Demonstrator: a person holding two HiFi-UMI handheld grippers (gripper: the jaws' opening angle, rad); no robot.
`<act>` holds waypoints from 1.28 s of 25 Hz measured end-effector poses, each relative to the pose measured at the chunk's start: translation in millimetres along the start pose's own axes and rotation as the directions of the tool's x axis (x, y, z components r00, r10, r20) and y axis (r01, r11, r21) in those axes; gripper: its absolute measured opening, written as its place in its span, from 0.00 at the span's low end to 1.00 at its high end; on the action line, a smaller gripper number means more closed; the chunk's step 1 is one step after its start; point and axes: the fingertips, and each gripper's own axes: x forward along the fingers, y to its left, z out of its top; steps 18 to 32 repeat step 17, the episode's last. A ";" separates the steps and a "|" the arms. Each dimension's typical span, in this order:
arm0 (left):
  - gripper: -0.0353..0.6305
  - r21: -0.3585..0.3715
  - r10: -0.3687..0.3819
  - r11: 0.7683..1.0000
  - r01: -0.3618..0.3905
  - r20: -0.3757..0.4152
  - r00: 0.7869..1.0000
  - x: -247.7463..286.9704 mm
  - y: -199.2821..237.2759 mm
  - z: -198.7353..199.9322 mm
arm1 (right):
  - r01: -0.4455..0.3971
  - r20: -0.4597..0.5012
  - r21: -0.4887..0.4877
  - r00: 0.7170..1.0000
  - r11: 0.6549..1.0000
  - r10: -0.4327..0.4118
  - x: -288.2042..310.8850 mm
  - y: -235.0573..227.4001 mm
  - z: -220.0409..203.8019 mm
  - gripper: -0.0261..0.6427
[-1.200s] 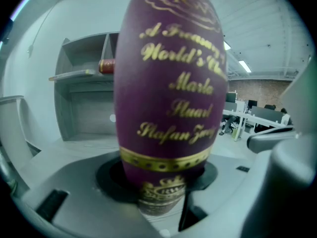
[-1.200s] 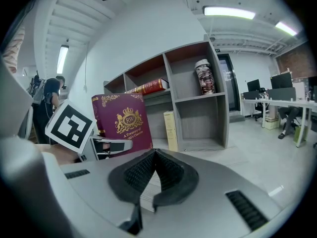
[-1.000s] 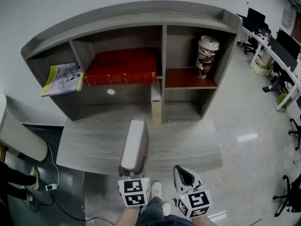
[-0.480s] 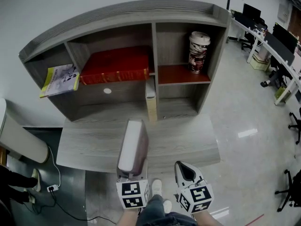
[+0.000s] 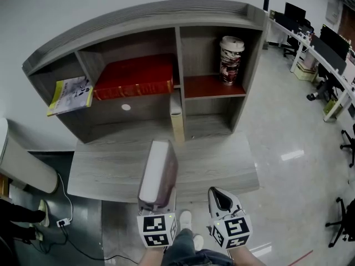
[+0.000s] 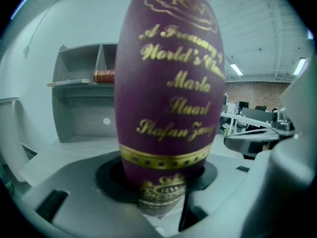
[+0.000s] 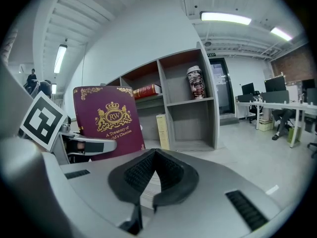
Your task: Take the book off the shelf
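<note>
Left gripper [image 5: 157,205] is pinching the maroon book [image 5: 158,172] by its lower end. Its own view is basically all spine, with gold lettering and a gold band right where the jaws clamp it [image 6: 161,182]. The book is off the shelf unit [image 5: 183,51], standing up on edge over the near part of the grey desk [image 5: 216,162], with its page edges facing up.

Right gripper [image 5: 218,195] sits just to the right of the book, not touching it. Its black pads [image 7: 136,175] are pressed together at the tips with nothing between them. From there you can see the book's front cover [image 7: 110,120] with a gold crest.

Other stuff around:
- a fat red book [image 5: 135,77] lies flat in the middle compartment
- a yellow booklet [image 5: 71,93] hangs out of the far left compartment
- a cream book [image 5: 177,118] stands upright at the divider, straight beyond the held one
- a patterned cup [image 5: 231,60] stands on the right upper shelf

There's a cable [image 5: 69,234] on the floor to the left, and office desks [image 5: 327,49] far right.
</note>
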 end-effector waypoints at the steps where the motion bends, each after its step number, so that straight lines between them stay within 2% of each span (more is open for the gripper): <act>1: 0.39 0.000 -0.004 1.000 0.004 -0.001 1.000 -1.7 -0.5 -0.1 | -0.001 0.000 0.000 1.000 1.000 0.001 -0.3 0.4 0.2 0.05; 7: 0.39 0.007 -0.020 1.000 0.020 0.001 1.000 -9.6 -5.0 0.1 | -0.002 0.012 -0.011 1.000 1.000 0.002 -3.1 2.4 5.7 0.05; 17: 0.39 0.014 -0.003 1.000 0.003 0.016 1.000 -28.3 2.0 5.8 | -0.004 0.017 -0.018 1.000 1.000 0.004 -12.1 12.3 5.8 0.05; 32: 0.39 0.014 -0.003 1.000 0.003 0.016 1.000 -28.3 2.0 5.8 | -0.004 0.017 -0.018 1.000 1.000 0.004 -12.1 12.3 5.8 0.05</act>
